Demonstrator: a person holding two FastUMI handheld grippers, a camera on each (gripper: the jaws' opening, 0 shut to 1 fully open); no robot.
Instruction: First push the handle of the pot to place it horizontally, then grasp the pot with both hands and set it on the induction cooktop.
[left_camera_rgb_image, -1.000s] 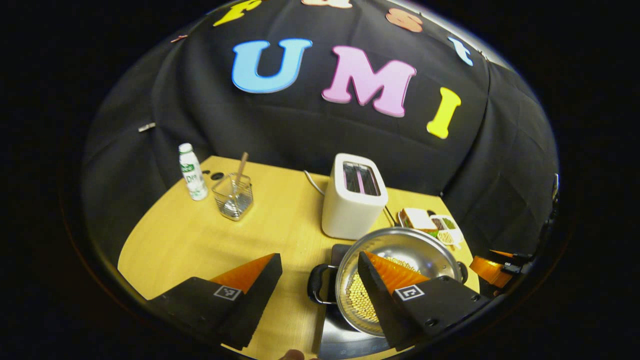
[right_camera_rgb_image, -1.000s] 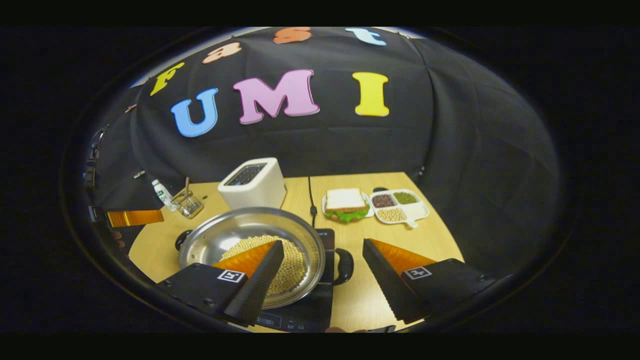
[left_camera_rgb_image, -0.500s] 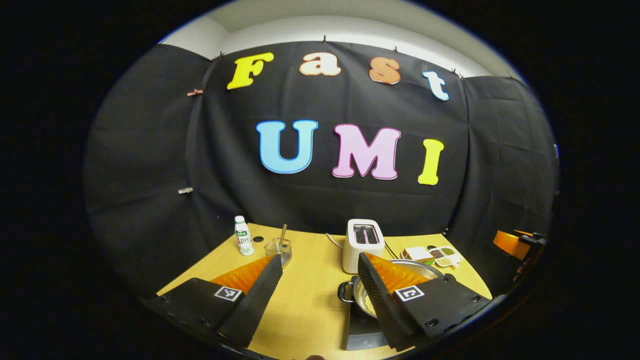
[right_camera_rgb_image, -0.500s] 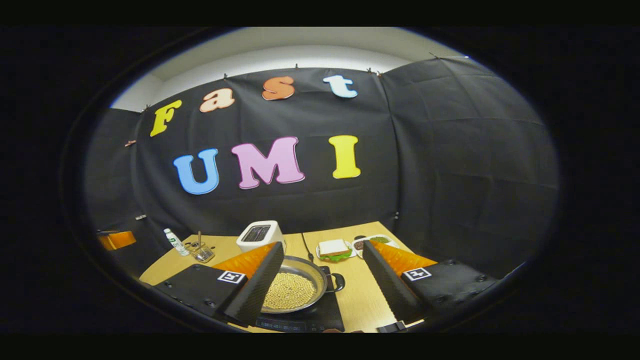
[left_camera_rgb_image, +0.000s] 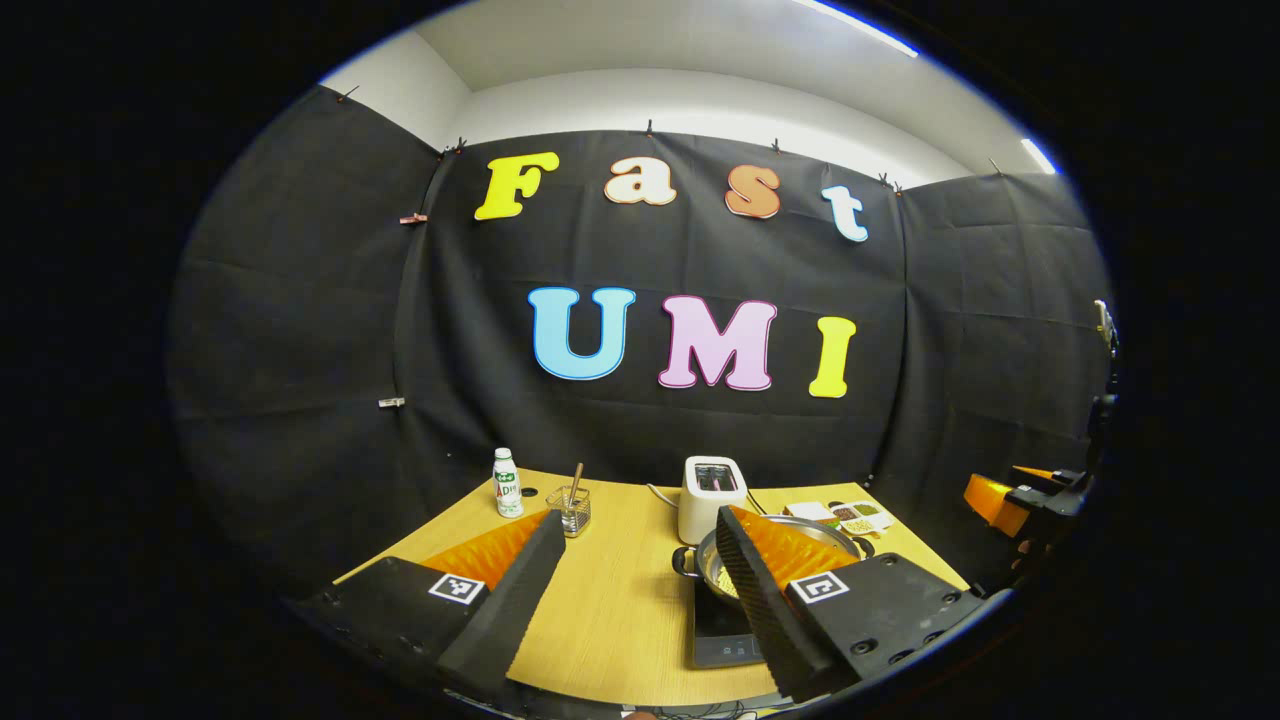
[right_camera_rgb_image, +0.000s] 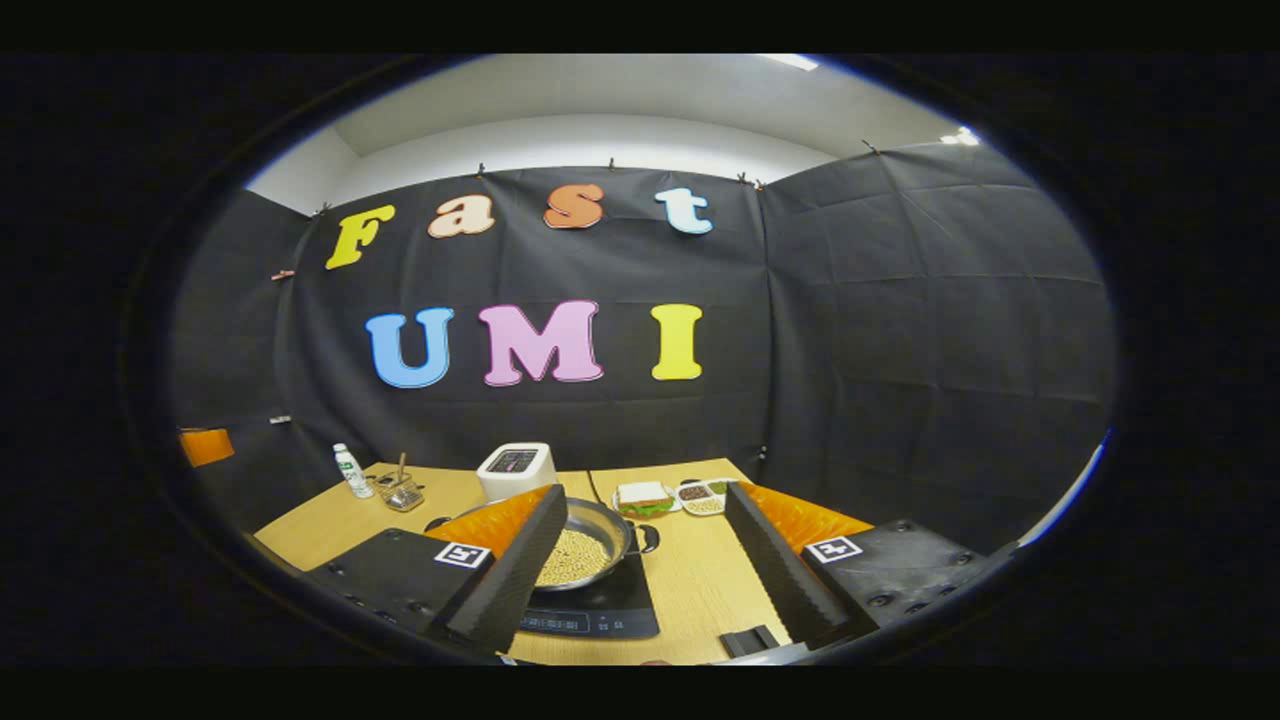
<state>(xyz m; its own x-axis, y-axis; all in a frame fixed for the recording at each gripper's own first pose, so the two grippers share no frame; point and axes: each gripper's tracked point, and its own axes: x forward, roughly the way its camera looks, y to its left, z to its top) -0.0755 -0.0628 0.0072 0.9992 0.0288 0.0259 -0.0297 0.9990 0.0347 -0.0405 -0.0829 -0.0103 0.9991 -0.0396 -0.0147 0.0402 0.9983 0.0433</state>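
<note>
A: Where is the pot (right_camera_rgb_image: 585, 545)?

B: It sits on the cooktop (right_camera_rgb_image: 600, 612), near the front edge of the table (right_camera_rgb_image: 320, 520). In the right gripper view it is a shiny round pot with a layer of pale beans (right_camera_rgb_image: 572, 558) in the bottom and a dark handle (right_camera_rgb_image: 648, 540) sticking out flat on its right side. In the left gripper view the pot (left_camera_rgb_image: 790, 525) is partly hidden behind one finger, with its other handle (left_camera_rgb_image: 684, 561) showing on the left.

A: And the grippers?

B: The left gripper (left_camera_rgb_image: 640, 590) has its fingers spread wide apart, holding nothing, above the table's near edge. The right gripper (right_camera_rgb_image: 645, 565) is the same: fingers well apart, nothing between them, clear of the pot.

A: What else is on the table?

B: A white toaster (right_camera_rgb_image: 515, 468) just behind the pot, a small bottle (right_camera_rgb_image: 349, 470) and a wire basket (right_camera_rgb_image: 402, 492) at the far left, a sandwich (right_camera_rgb_image: 642, 497) and a divided dish (right_camera_rgb_image: 705, 493) at the far right.
</note>
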